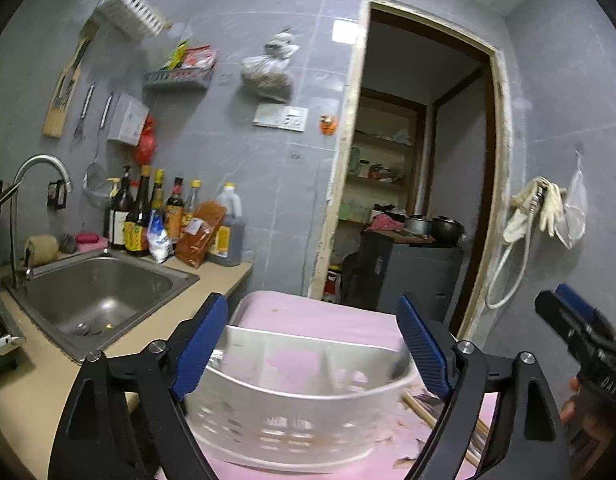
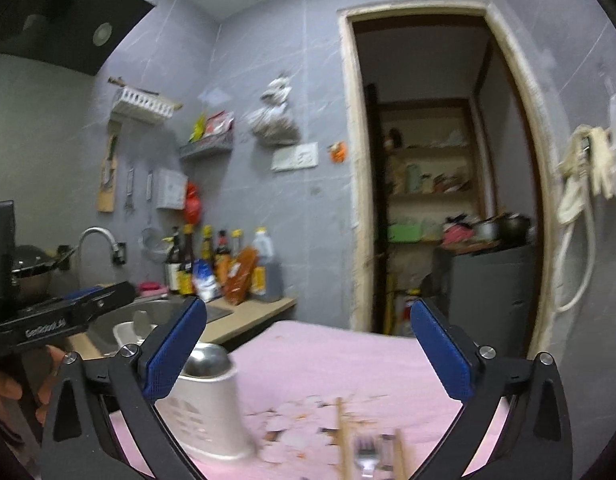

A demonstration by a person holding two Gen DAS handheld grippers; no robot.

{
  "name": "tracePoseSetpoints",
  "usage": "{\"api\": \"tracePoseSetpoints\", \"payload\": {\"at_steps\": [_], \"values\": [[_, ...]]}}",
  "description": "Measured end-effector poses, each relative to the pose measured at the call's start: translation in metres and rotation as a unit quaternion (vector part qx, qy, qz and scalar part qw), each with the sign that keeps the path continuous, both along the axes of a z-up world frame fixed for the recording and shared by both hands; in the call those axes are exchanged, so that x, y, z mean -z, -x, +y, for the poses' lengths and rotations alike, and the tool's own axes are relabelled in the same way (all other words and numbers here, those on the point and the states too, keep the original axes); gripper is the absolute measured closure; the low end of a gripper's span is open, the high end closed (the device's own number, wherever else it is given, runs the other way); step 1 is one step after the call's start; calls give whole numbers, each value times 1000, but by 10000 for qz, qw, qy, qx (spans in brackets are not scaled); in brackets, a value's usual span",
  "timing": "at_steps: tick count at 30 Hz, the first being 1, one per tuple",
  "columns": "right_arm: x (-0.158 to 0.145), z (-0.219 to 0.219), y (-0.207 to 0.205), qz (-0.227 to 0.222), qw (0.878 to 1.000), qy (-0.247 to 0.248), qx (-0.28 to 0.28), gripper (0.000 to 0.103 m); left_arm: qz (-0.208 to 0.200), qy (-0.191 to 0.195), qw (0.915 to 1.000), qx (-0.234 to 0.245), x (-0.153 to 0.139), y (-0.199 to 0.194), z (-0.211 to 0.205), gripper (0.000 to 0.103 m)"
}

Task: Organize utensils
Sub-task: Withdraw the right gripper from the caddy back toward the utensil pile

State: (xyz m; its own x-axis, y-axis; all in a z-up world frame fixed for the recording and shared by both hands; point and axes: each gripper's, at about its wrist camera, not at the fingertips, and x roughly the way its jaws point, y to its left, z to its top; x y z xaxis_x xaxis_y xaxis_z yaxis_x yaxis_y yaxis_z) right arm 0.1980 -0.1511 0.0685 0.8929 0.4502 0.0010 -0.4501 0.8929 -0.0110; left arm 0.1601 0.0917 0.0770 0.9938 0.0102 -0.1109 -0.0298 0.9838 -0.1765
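Note:
A white slotted utensil caddy (image 1: 292, 408) with inner dividers stands on a pink cloth (image 1: 319, 316); it shows blurred in the right wrist view (image 2: 212, 412) at lower left, with a metal spoon bowl (image 2: 208, 358) sticking up from it. My left gripper (image 1: 315, 356) is open, its blue pads on either side of the caddy, above it. Wooden chopsticks (image 1: 431, 420) lie right of the caddy. In the right wrist view, chopsticks (image 2: 343, 440) and a metal fork (image 2: 365, 456) lie on the cloth (image 2: 347, 360) below my open right gripper (image 2: 308, 354), which holds nothing.
A steel sink (image 1: 100, 292) with a tap (image 1: 40, 168) is set in the counter at left, with sauce bottles (image 1: 160, 216) behind it. An open doorway (image 1: 419, 184) is ahead. My right gripper's body (image 1: 579, 336) is at the right edge of the left wrist view.

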Motion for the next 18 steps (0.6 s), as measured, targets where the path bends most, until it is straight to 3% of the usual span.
{"api": "tracePoseSetpoints", "payload": {"at_steps": [4, 9, 18], "values": [[-1, -29, 13, -198, 9993, 23, 330, 0, -40, -103, 9997, 212, 6, 5, -26, 10], [2, -60, 15, -73, 9981, 146, 595, 0, 330, -322, 9968, 648, 12, 0, -60, 10], [34, -102, -3, 977, 9906, 556, 779, 1, 1376, -772, 9780, 1369, 41, -23, -119, 11]]}}
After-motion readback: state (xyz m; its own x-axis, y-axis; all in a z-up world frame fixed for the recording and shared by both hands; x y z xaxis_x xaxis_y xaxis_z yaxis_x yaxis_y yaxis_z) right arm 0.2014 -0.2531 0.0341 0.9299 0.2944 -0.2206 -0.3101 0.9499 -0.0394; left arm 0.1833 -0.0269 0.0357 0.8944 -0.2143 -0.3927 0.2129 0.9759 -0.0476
